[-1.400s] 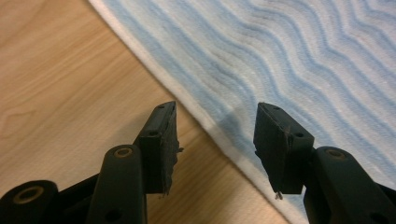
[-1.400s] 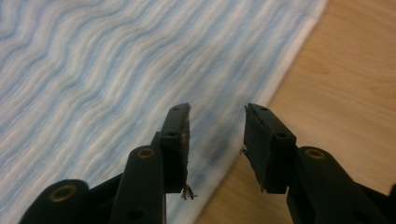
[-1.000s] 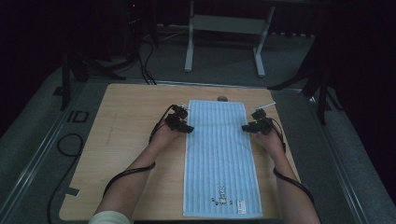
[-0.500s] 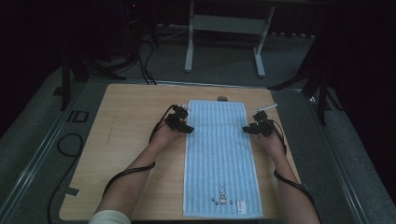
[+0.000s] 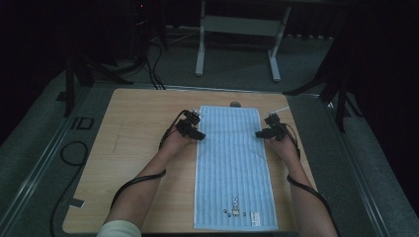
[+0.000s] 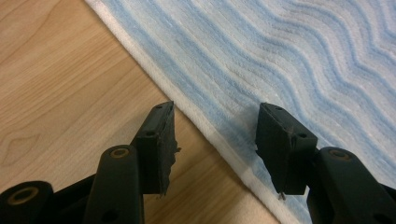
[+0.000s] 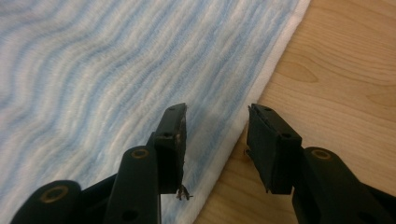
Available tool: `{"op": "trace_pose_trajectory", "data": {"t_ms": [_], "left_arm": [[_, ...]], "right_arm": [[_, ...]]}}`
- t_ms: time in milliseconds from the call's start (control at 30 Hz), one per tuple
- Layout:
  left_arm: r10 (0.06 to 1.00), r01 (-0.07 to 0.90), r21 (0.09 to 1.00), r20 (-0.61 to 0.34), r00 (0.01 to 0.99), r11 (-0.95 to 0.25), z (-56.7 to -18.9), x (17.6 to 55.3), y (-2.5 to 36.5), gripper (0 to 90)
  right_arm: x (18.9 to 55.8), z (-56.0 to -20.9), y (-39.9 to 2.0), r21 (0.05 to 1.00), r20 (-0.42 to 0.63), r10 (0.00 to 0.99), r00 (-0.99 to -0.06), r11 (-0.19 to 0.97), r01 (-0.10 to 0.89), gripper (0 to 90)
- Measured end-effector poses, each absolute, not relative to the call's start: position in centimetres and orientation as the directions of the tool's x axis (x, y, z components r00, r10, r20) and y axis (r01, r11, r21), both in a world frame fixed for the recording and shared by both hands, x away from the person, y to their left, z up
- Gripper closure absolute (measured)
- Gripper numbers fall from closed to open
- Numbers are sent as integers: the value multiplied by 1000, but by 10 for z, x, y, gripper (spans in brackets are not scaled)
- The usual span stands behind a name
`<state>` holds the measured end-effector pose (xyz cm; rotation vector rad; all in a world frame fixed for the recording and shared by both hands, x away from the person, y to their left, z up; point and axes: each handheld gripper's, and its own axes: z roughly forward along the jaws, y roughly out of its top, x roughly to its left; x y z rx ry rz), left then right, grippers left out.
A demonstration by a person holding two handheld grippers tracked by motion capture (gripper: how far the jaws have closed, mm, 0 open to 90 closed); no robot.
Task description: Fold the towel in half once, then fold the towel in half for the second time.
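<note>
High view, towel: a light blue striped towel (image 5: 232, 168) lies flat and lengthwise on the wooden table (image 5: 133, 148), its near end at the person's edge, with a small printed motif and a label near that end.
High view, left gripper: the left gripper (image 5: 195, 132) sits at the towel's left long edge, toward the far end, its tips pointing in at the cloth.
High view, right gripper: the right gripper (image 5: 262, 133) sits at the towel's right long edge, straight across from the left one, also pointing inward.
High view, surroundings: a small dark round object (image 5: 235, 104) rests on the table just beyond the towel's far end.
Left gripper view, jaws: roughly half open; the towel's white hem (image 6: 219, 140) runs through the gap, one jaw over bare wood, the other over the cloth. Nothing is pinched.
Right gripper view, jaws: about half open and just been closing a little; the hem (image 7: 243, 135) passes between them, one jaw above the blue stripes, the other above the wood. The pads do not press on the cloth.
</note>
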<state>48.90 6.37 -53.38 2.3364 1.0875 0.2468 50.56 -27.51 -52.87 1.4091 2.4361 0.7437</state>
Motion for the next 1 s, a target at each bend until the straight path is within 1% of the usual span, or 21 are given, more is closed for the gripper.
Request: {"op": "trace_pose_trajectory", "data": {"t_ms": [133, 267, 433, 467, 500, 533, 567, 600, 633, 667, 767, 1000], "left_arm": [[748, 644, 543, -43, 663, -539, -537, 489, 60, 467], [743, 632, 541, -20, 669, -555, -538, 488, 58, 467], [746, 640, 536, -27, 665, -551, -537, 488, 58, 465], [746, 638, 536, -21, 666, -554, -537, 488, 58, 467], [741, 632, 538, -21, 671, -558, -537, 487, 57, 491], [732, 624, 543, -25, 681, -562, -537, 486, 57, 556], [732, 624, 543, -25, 681, -562, -537, 486, 57, 647], [711, 625, 535, -64, 700, -568, -535, 486, 54, 647], [702, 631, 532, -93, 706, -564, -535, 486, 55, 825], [699, 622, 539, -85, 710, -568, -534, 484, 54, 851], [674, 599, 562, -97, 732, -570, -527, 480, 54, 870], [652, 540, 621, -62, 756, -568, -495, 459, 63, 870]], "right_arm": [[508, -532, -270, 520, 36, 861, -508, 418, 745, 593], [506, -532, -267, 522, 11, 858, -513, 433, 735, 640], [505, -532, -266, 525, 15, 849, -528, 443, 727, 780], [505, -532, -265, 524, 15, 847, -532, 447, 725, 841], [505, -532, -264, 522, 18, 843, -537, 450, 724, 855], [504, -532, -264, 523, 9, 842, -540, 456, 720, 862], [504, -532, -264, 523, 9, 842, -540, 456, 720, 862], [504, -531, -263, 523, 3, 838, -545, 463, 715, 864], [503, -530, -263, 525, -2, 839, -544, 464, 714, 867], [502, -528, -263, 528, 1, 838, -545, 463, 712, 869], [498, -520, -264, 543, -11, 828, -561, 476, 692, 870], [482, -493, -274, 610, -1, 814, -581, 461, 645, 872]]}}
